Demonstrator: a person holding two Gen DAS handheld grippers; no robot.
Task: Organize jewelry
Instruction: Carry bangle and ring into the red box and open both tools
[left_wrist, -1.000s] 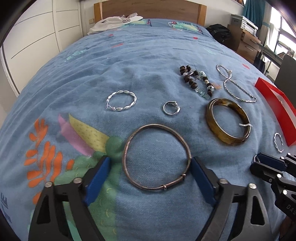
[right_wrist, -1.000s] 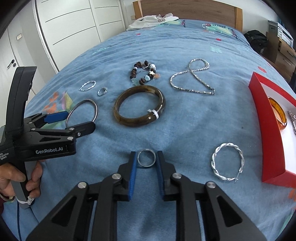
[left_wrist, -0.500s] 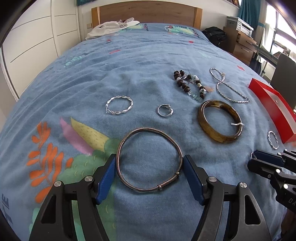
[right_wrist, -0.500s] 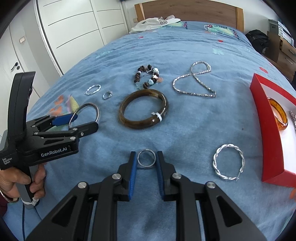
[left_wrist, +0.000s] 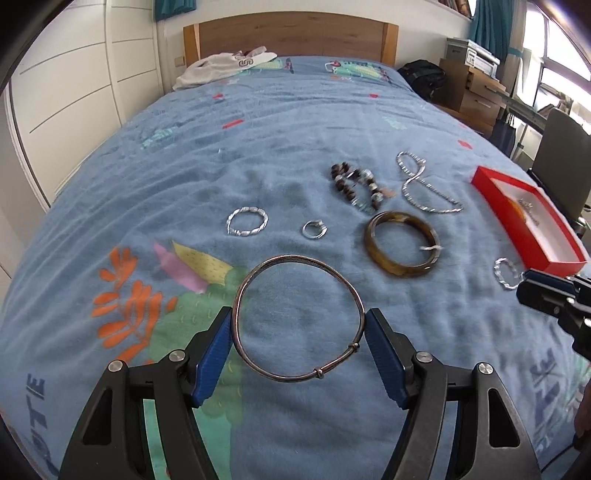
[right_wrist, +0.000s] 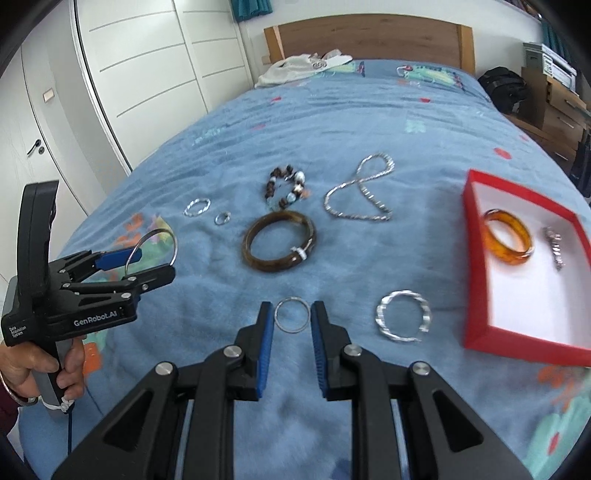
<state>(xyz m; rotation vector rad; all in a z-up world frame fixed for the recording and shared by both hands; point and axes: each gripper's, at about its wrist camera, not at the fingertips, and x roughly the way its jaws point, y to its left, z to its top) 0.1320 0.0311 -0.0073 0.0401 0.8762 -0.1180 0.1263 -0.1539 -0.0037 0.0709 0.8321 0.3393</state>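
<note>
Left gripper (left_wrist: 298, 325) jaws clamped on one thin bangle (left_wrist: 297, 318), right gripper (right_wrist: 291, 317) jaws clamped on one small ring (right_wrist: 291, 315).

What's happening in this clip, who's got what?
A person is sorting jewelry on a bed with two handheld grippers. The left gripper holds a thin metal bangle between its fingers, lifted off the blanket. The right gripper grips a small ring. The red box already holds an amber bangle and a silver piece. A brown bangle, chain, beaded bracelet and twisted hoops are on the blanket.
</note>
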